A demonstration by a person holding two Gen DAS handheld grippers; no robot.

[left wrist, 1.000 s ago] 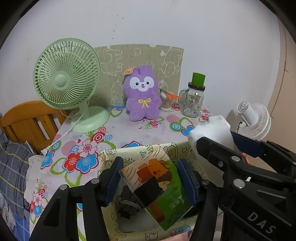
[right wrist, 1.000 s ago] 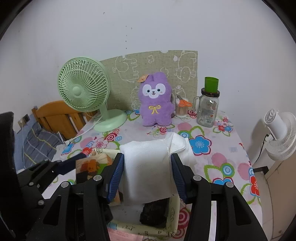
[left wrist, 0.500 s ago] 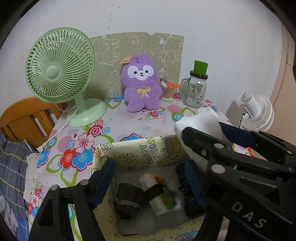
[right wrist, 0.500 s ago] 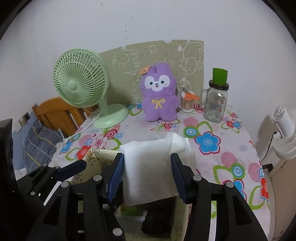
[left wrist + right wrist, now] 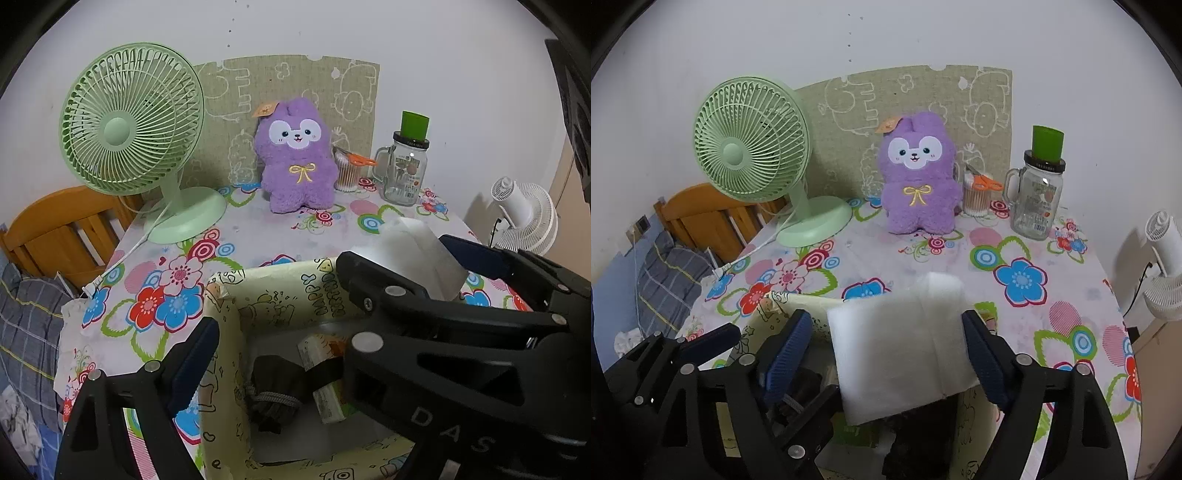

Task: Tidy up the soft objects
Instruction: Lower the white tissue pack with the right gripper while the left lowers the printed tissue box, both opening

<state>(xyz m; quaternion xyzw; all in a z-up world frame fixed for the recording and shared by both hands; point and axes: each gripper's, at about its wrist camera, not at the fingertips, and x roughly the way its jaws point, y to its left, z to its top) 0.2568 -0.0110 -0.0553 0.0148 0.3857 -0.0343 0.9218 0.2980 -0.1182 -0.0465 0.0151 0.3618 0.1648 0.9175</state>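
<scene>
A yellow cartoon-print storage box [image 5: 229, 332] sits at the near edge of the floral table. Inside lie a green tissue pack [image 5: 325, 384] and a dark rolled cloth [image 5: 273, 387]. My left gripper is open and empty over the box; only its left finger [image 5: 192, 365] shows, the right arm hides the other. My right gripper [image 5: 890, 354] is open, its pads wide apart, with a white foam sheet [image 5: 901, 350] between them above the box [image 5: 798, 306]; the sheet also shows in the left wrist view [image 5: 417, 251]. A purple plush [image 5: 295, 158] stands at the back.
A green desk fan [image 5: 133, 125] stands at back left, its cord trailing off the table. A glass jar with a green lid [image 5: 406, 170] and a cup with orange scissors [image 5: 351, 170] stand at back right. A white fan [image 5: 524, 214] is beyond the table's right edge.
My left gripper let go of the tissue pack, which dropped into the box, and opened wider. My right gripper opened from its grip on the white foam sheet.
</scene>
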